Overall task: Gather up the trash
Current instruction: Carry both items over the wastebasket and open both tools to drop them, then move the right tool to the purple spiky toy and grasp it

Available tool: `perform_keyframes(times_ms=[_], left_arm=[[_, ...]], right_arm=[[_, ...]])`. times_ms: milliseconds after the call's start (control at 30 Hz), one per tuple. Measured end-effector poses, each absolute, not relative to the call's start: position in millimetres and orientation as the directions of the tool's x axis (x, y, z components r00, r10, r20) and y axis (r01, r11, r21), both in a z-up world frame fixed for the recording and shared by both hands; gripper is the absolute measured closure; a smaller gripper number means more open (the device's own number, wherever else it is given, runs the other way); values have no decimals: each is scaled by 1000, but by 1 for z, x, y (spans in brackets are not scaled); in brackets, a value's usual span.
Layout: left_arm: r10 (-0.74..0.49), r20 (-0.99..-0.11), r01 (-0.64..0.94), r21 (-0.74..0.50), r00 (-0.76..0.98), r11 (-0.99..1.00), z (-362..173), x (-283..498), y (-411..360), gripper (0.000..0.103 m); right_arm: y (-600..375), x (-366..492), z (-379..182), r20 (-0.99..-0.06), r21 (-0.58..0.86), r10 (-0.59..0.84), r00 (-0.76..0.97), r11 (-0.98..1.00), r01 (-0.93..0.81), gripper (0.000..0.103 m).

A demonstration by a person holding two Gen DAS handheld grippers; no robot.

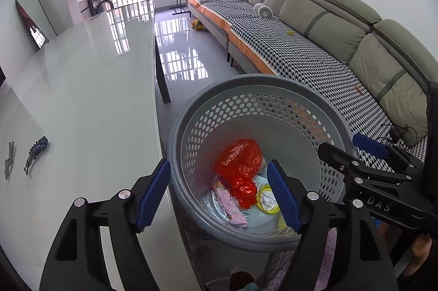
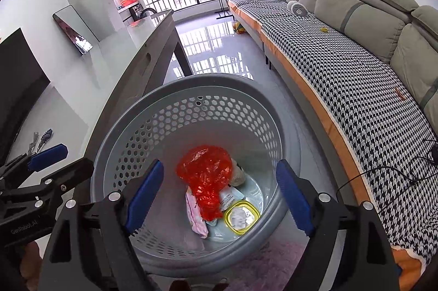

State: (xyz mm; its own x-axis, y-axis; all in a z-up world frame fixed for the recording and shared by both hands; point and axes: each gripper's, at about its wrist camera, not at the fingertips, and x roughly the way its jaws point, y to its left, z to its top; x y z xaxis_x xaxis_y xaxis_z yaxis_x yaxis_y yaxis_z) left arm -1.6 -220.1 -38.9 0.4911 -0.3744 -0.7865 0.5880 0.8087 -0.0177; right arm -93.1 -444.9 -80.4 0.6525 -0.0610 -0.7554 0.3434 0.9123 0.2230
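A grey perforated trash basket (image 1: 191, 126) (image 2: 131, 126) stands on the floor between the table and the sofa. Inside lie a crumpled red plastic bag (image 1: 239, 162) (image 2: 205, 170), a pink wrapper (image 1: 232, 206) (image 2: 195, 217), a yellow-rimmed lid (image 1: 267, 199) (image 2: 242, 217) and a white paper scrap (image 2: 228, 196). My left gripper (image 1: 219, 198) is open and empty above the basket's near left rim. My right gripper (image 2: 219, 198) is open and empty, held over the basket's mouth. Each gripper also shows in the other's view, the right (image 1: 353, 151), the left (image 2: 63, 156).
A glossy white table (image 1: 82, 85) runs along the left; two small dark objects (image 1: 35, 151) lie near its left edge. A long grey sofa (image 1: 314, 44) with a houndstooth cover lies on the right, with a cable and charger (image 1: 397, 135) on it. A purple rug (image 2: 260, 263) lies under the basket.
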Motion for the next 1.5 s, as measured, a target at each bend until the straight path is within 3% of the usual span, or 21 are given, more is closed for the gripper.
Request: perform_keyframes(times_ms=[500, 1100, 1500], left_arm=[[-362, -744, 514, -29, 561, 857, -22, 4, -183, 12], [-130, -681, 194, 18, 721, 981, 6, 54, -17, 11], [-12, -685, 44, 29, 728, 999, 0, 93, 95, 11]], right_arm=[[-421, -94, -71, -737, 218, -45, 675, 929, 299, 23], [-290, -15, -36, -716, 190, 105, 690, 981, 48, 22], [-184, 71, -35, -777, 119, 129, 617, 991, -57, 22]])
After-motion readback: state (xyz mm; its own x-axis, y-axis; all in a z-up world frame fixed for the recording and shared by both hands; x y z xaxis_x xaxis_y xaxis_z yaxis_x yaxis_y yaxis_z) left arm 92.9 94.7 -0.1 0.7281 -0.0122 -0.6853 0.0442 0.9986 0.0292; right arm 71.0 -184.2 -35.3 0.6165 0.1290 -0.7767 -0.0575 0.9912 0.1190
